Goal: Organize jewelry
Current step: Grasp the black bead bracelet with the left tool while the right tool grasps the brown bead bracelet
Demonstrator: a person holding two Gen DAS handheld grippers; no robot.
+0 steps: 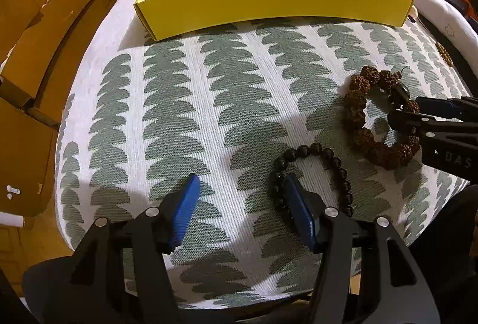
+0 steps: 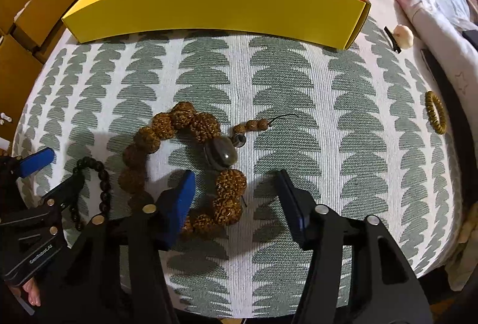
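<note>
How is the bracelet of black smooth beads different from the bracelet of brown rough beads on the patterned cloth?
The black smooth-bead bracelet has small, glossy, even beads; the brown rough-bead bracelet has much larger, knobbly beads. The brown one also carries a big grey oval stone and a short tail of little beads, which the black one lacks. The brown loop is wider than the black one. Both lie flat on the cloth, outside the yellow box.

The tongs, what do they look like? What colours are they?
Both tongs, left and right, look the same: black plastic arms with cut-out slots and round silver pins at the joints. Each finger ends in a flat, ribbed blue pad. Small white lettering is printed on the black bodies. No cables or sleeves show.
</note>
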